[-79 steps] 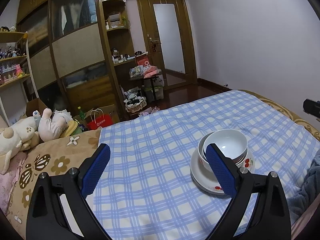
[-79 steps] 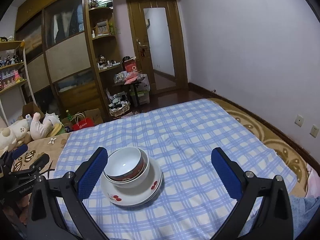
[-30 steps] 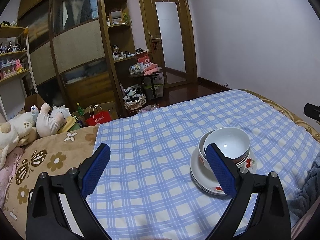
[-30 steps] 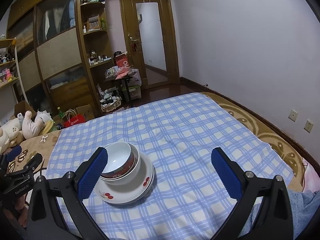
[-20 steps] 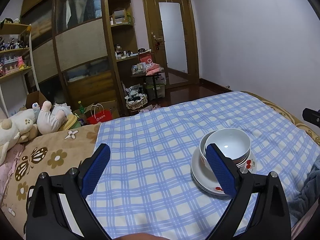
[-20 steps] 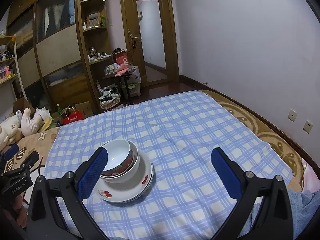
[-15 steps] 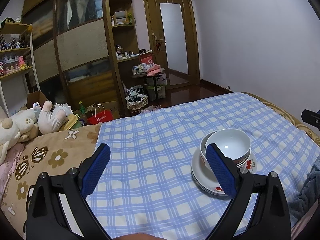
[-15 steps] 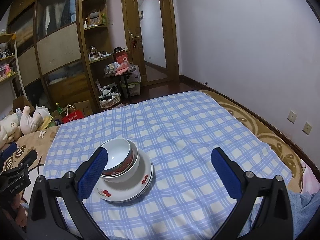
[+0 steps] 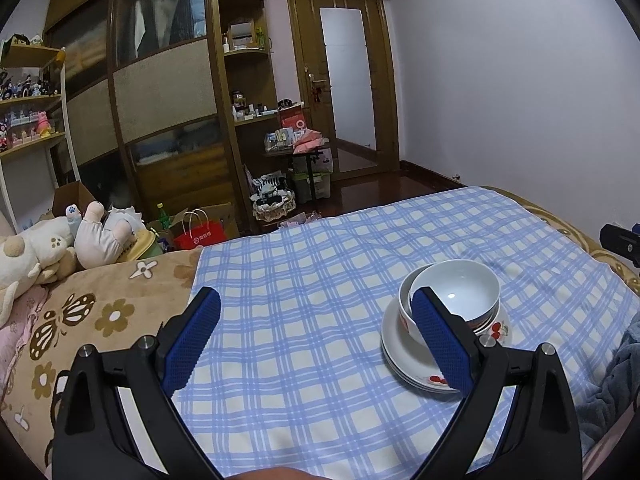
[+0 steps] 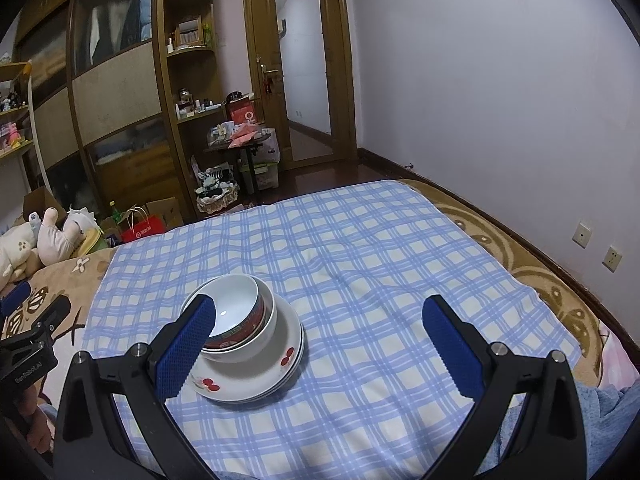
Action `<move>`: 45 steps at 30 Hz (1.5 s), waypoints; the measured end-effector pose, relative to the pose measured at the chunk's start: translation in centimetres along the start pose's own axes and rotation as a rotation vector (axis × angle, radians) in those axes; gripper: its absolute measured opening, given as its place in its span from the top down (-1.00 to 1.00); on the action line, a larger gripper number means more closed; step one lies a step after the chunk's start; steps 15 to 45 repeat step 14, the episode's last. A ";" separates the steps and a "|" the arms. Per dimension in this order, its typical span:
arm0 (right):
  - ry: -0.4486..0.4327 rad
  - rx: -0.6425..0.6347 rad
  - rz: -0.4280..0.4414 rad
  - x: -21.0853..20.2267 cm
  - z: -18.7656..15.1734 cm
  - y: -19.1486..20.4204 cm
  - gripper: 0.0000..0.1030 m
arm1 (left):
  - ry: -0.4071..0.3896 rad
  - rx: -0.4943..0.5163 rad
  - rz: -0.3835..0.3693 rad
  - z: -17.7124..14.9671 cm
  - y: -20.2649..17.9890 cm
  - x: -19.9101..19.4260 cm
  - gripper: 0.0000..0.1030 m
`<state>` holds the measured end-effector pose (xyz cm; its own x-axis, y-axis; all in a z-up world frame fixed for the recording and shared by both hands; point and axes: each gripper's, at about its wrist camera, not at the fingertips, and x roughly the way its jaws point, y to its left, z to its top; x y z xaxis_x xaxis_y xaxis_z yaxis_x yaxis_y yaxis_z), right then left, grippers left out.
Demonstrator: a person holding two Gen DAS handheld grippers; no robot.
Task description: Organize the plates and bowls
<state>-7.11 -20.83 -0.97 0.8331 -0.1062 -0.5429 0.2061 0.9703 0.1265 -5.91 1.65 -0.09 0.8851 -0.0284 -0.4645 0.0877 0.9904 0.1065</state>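
Note:
Nested white bowls (image 9: 460, 296) sit on stacked white plates (image 9: 404, 356) with cherry prints, on a blue checked cloth (image 9: 304, 304) on the bed. In the right wrist view the bowls (image 10: 236, 312) and plates (image 10: 280, 364) lie low left. My left gripper (image 9: 316, 340) is open and empty, held above the cloth; its right finger overlaps the stack in view. My right gripper (image 10: 320, 340) is open and empty, its left finger in front of the bowls. The left gripper's body (image 10: 28, 344) shows at the right wrist view's left edge.
Plush toys (image 9: 60, 240) lie on a brown flowered bedspread (image 9: 88, 312) at the left. A wardrobe (image 9: 160, 100), cluttered shelves, a red bag (image 9: 204, 234) and a door (image 9: 348, 96) stand beyond the bed. A wall runs along the right. Blue fabric (image 10: 600, 420) lies at the near right.
Both grippers stay open and empty. The views have drifted slightly; the bowls and plates have not moved.

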 end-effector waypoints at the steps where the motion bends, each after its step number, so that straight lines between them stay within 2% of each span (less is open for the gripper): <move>1: 0.000 0.001 0.000 0.0 0.0 0.0 -1.00 | 0.001 -0.001 -0.003 0.0 0.0 0.0 -0.85; 45: 0.003 0.000 -0.004 0.0 0.0 -0.1 -1.00 | -0.003 0.012 -0.002 -0.2 -0.1 0.2 -0.85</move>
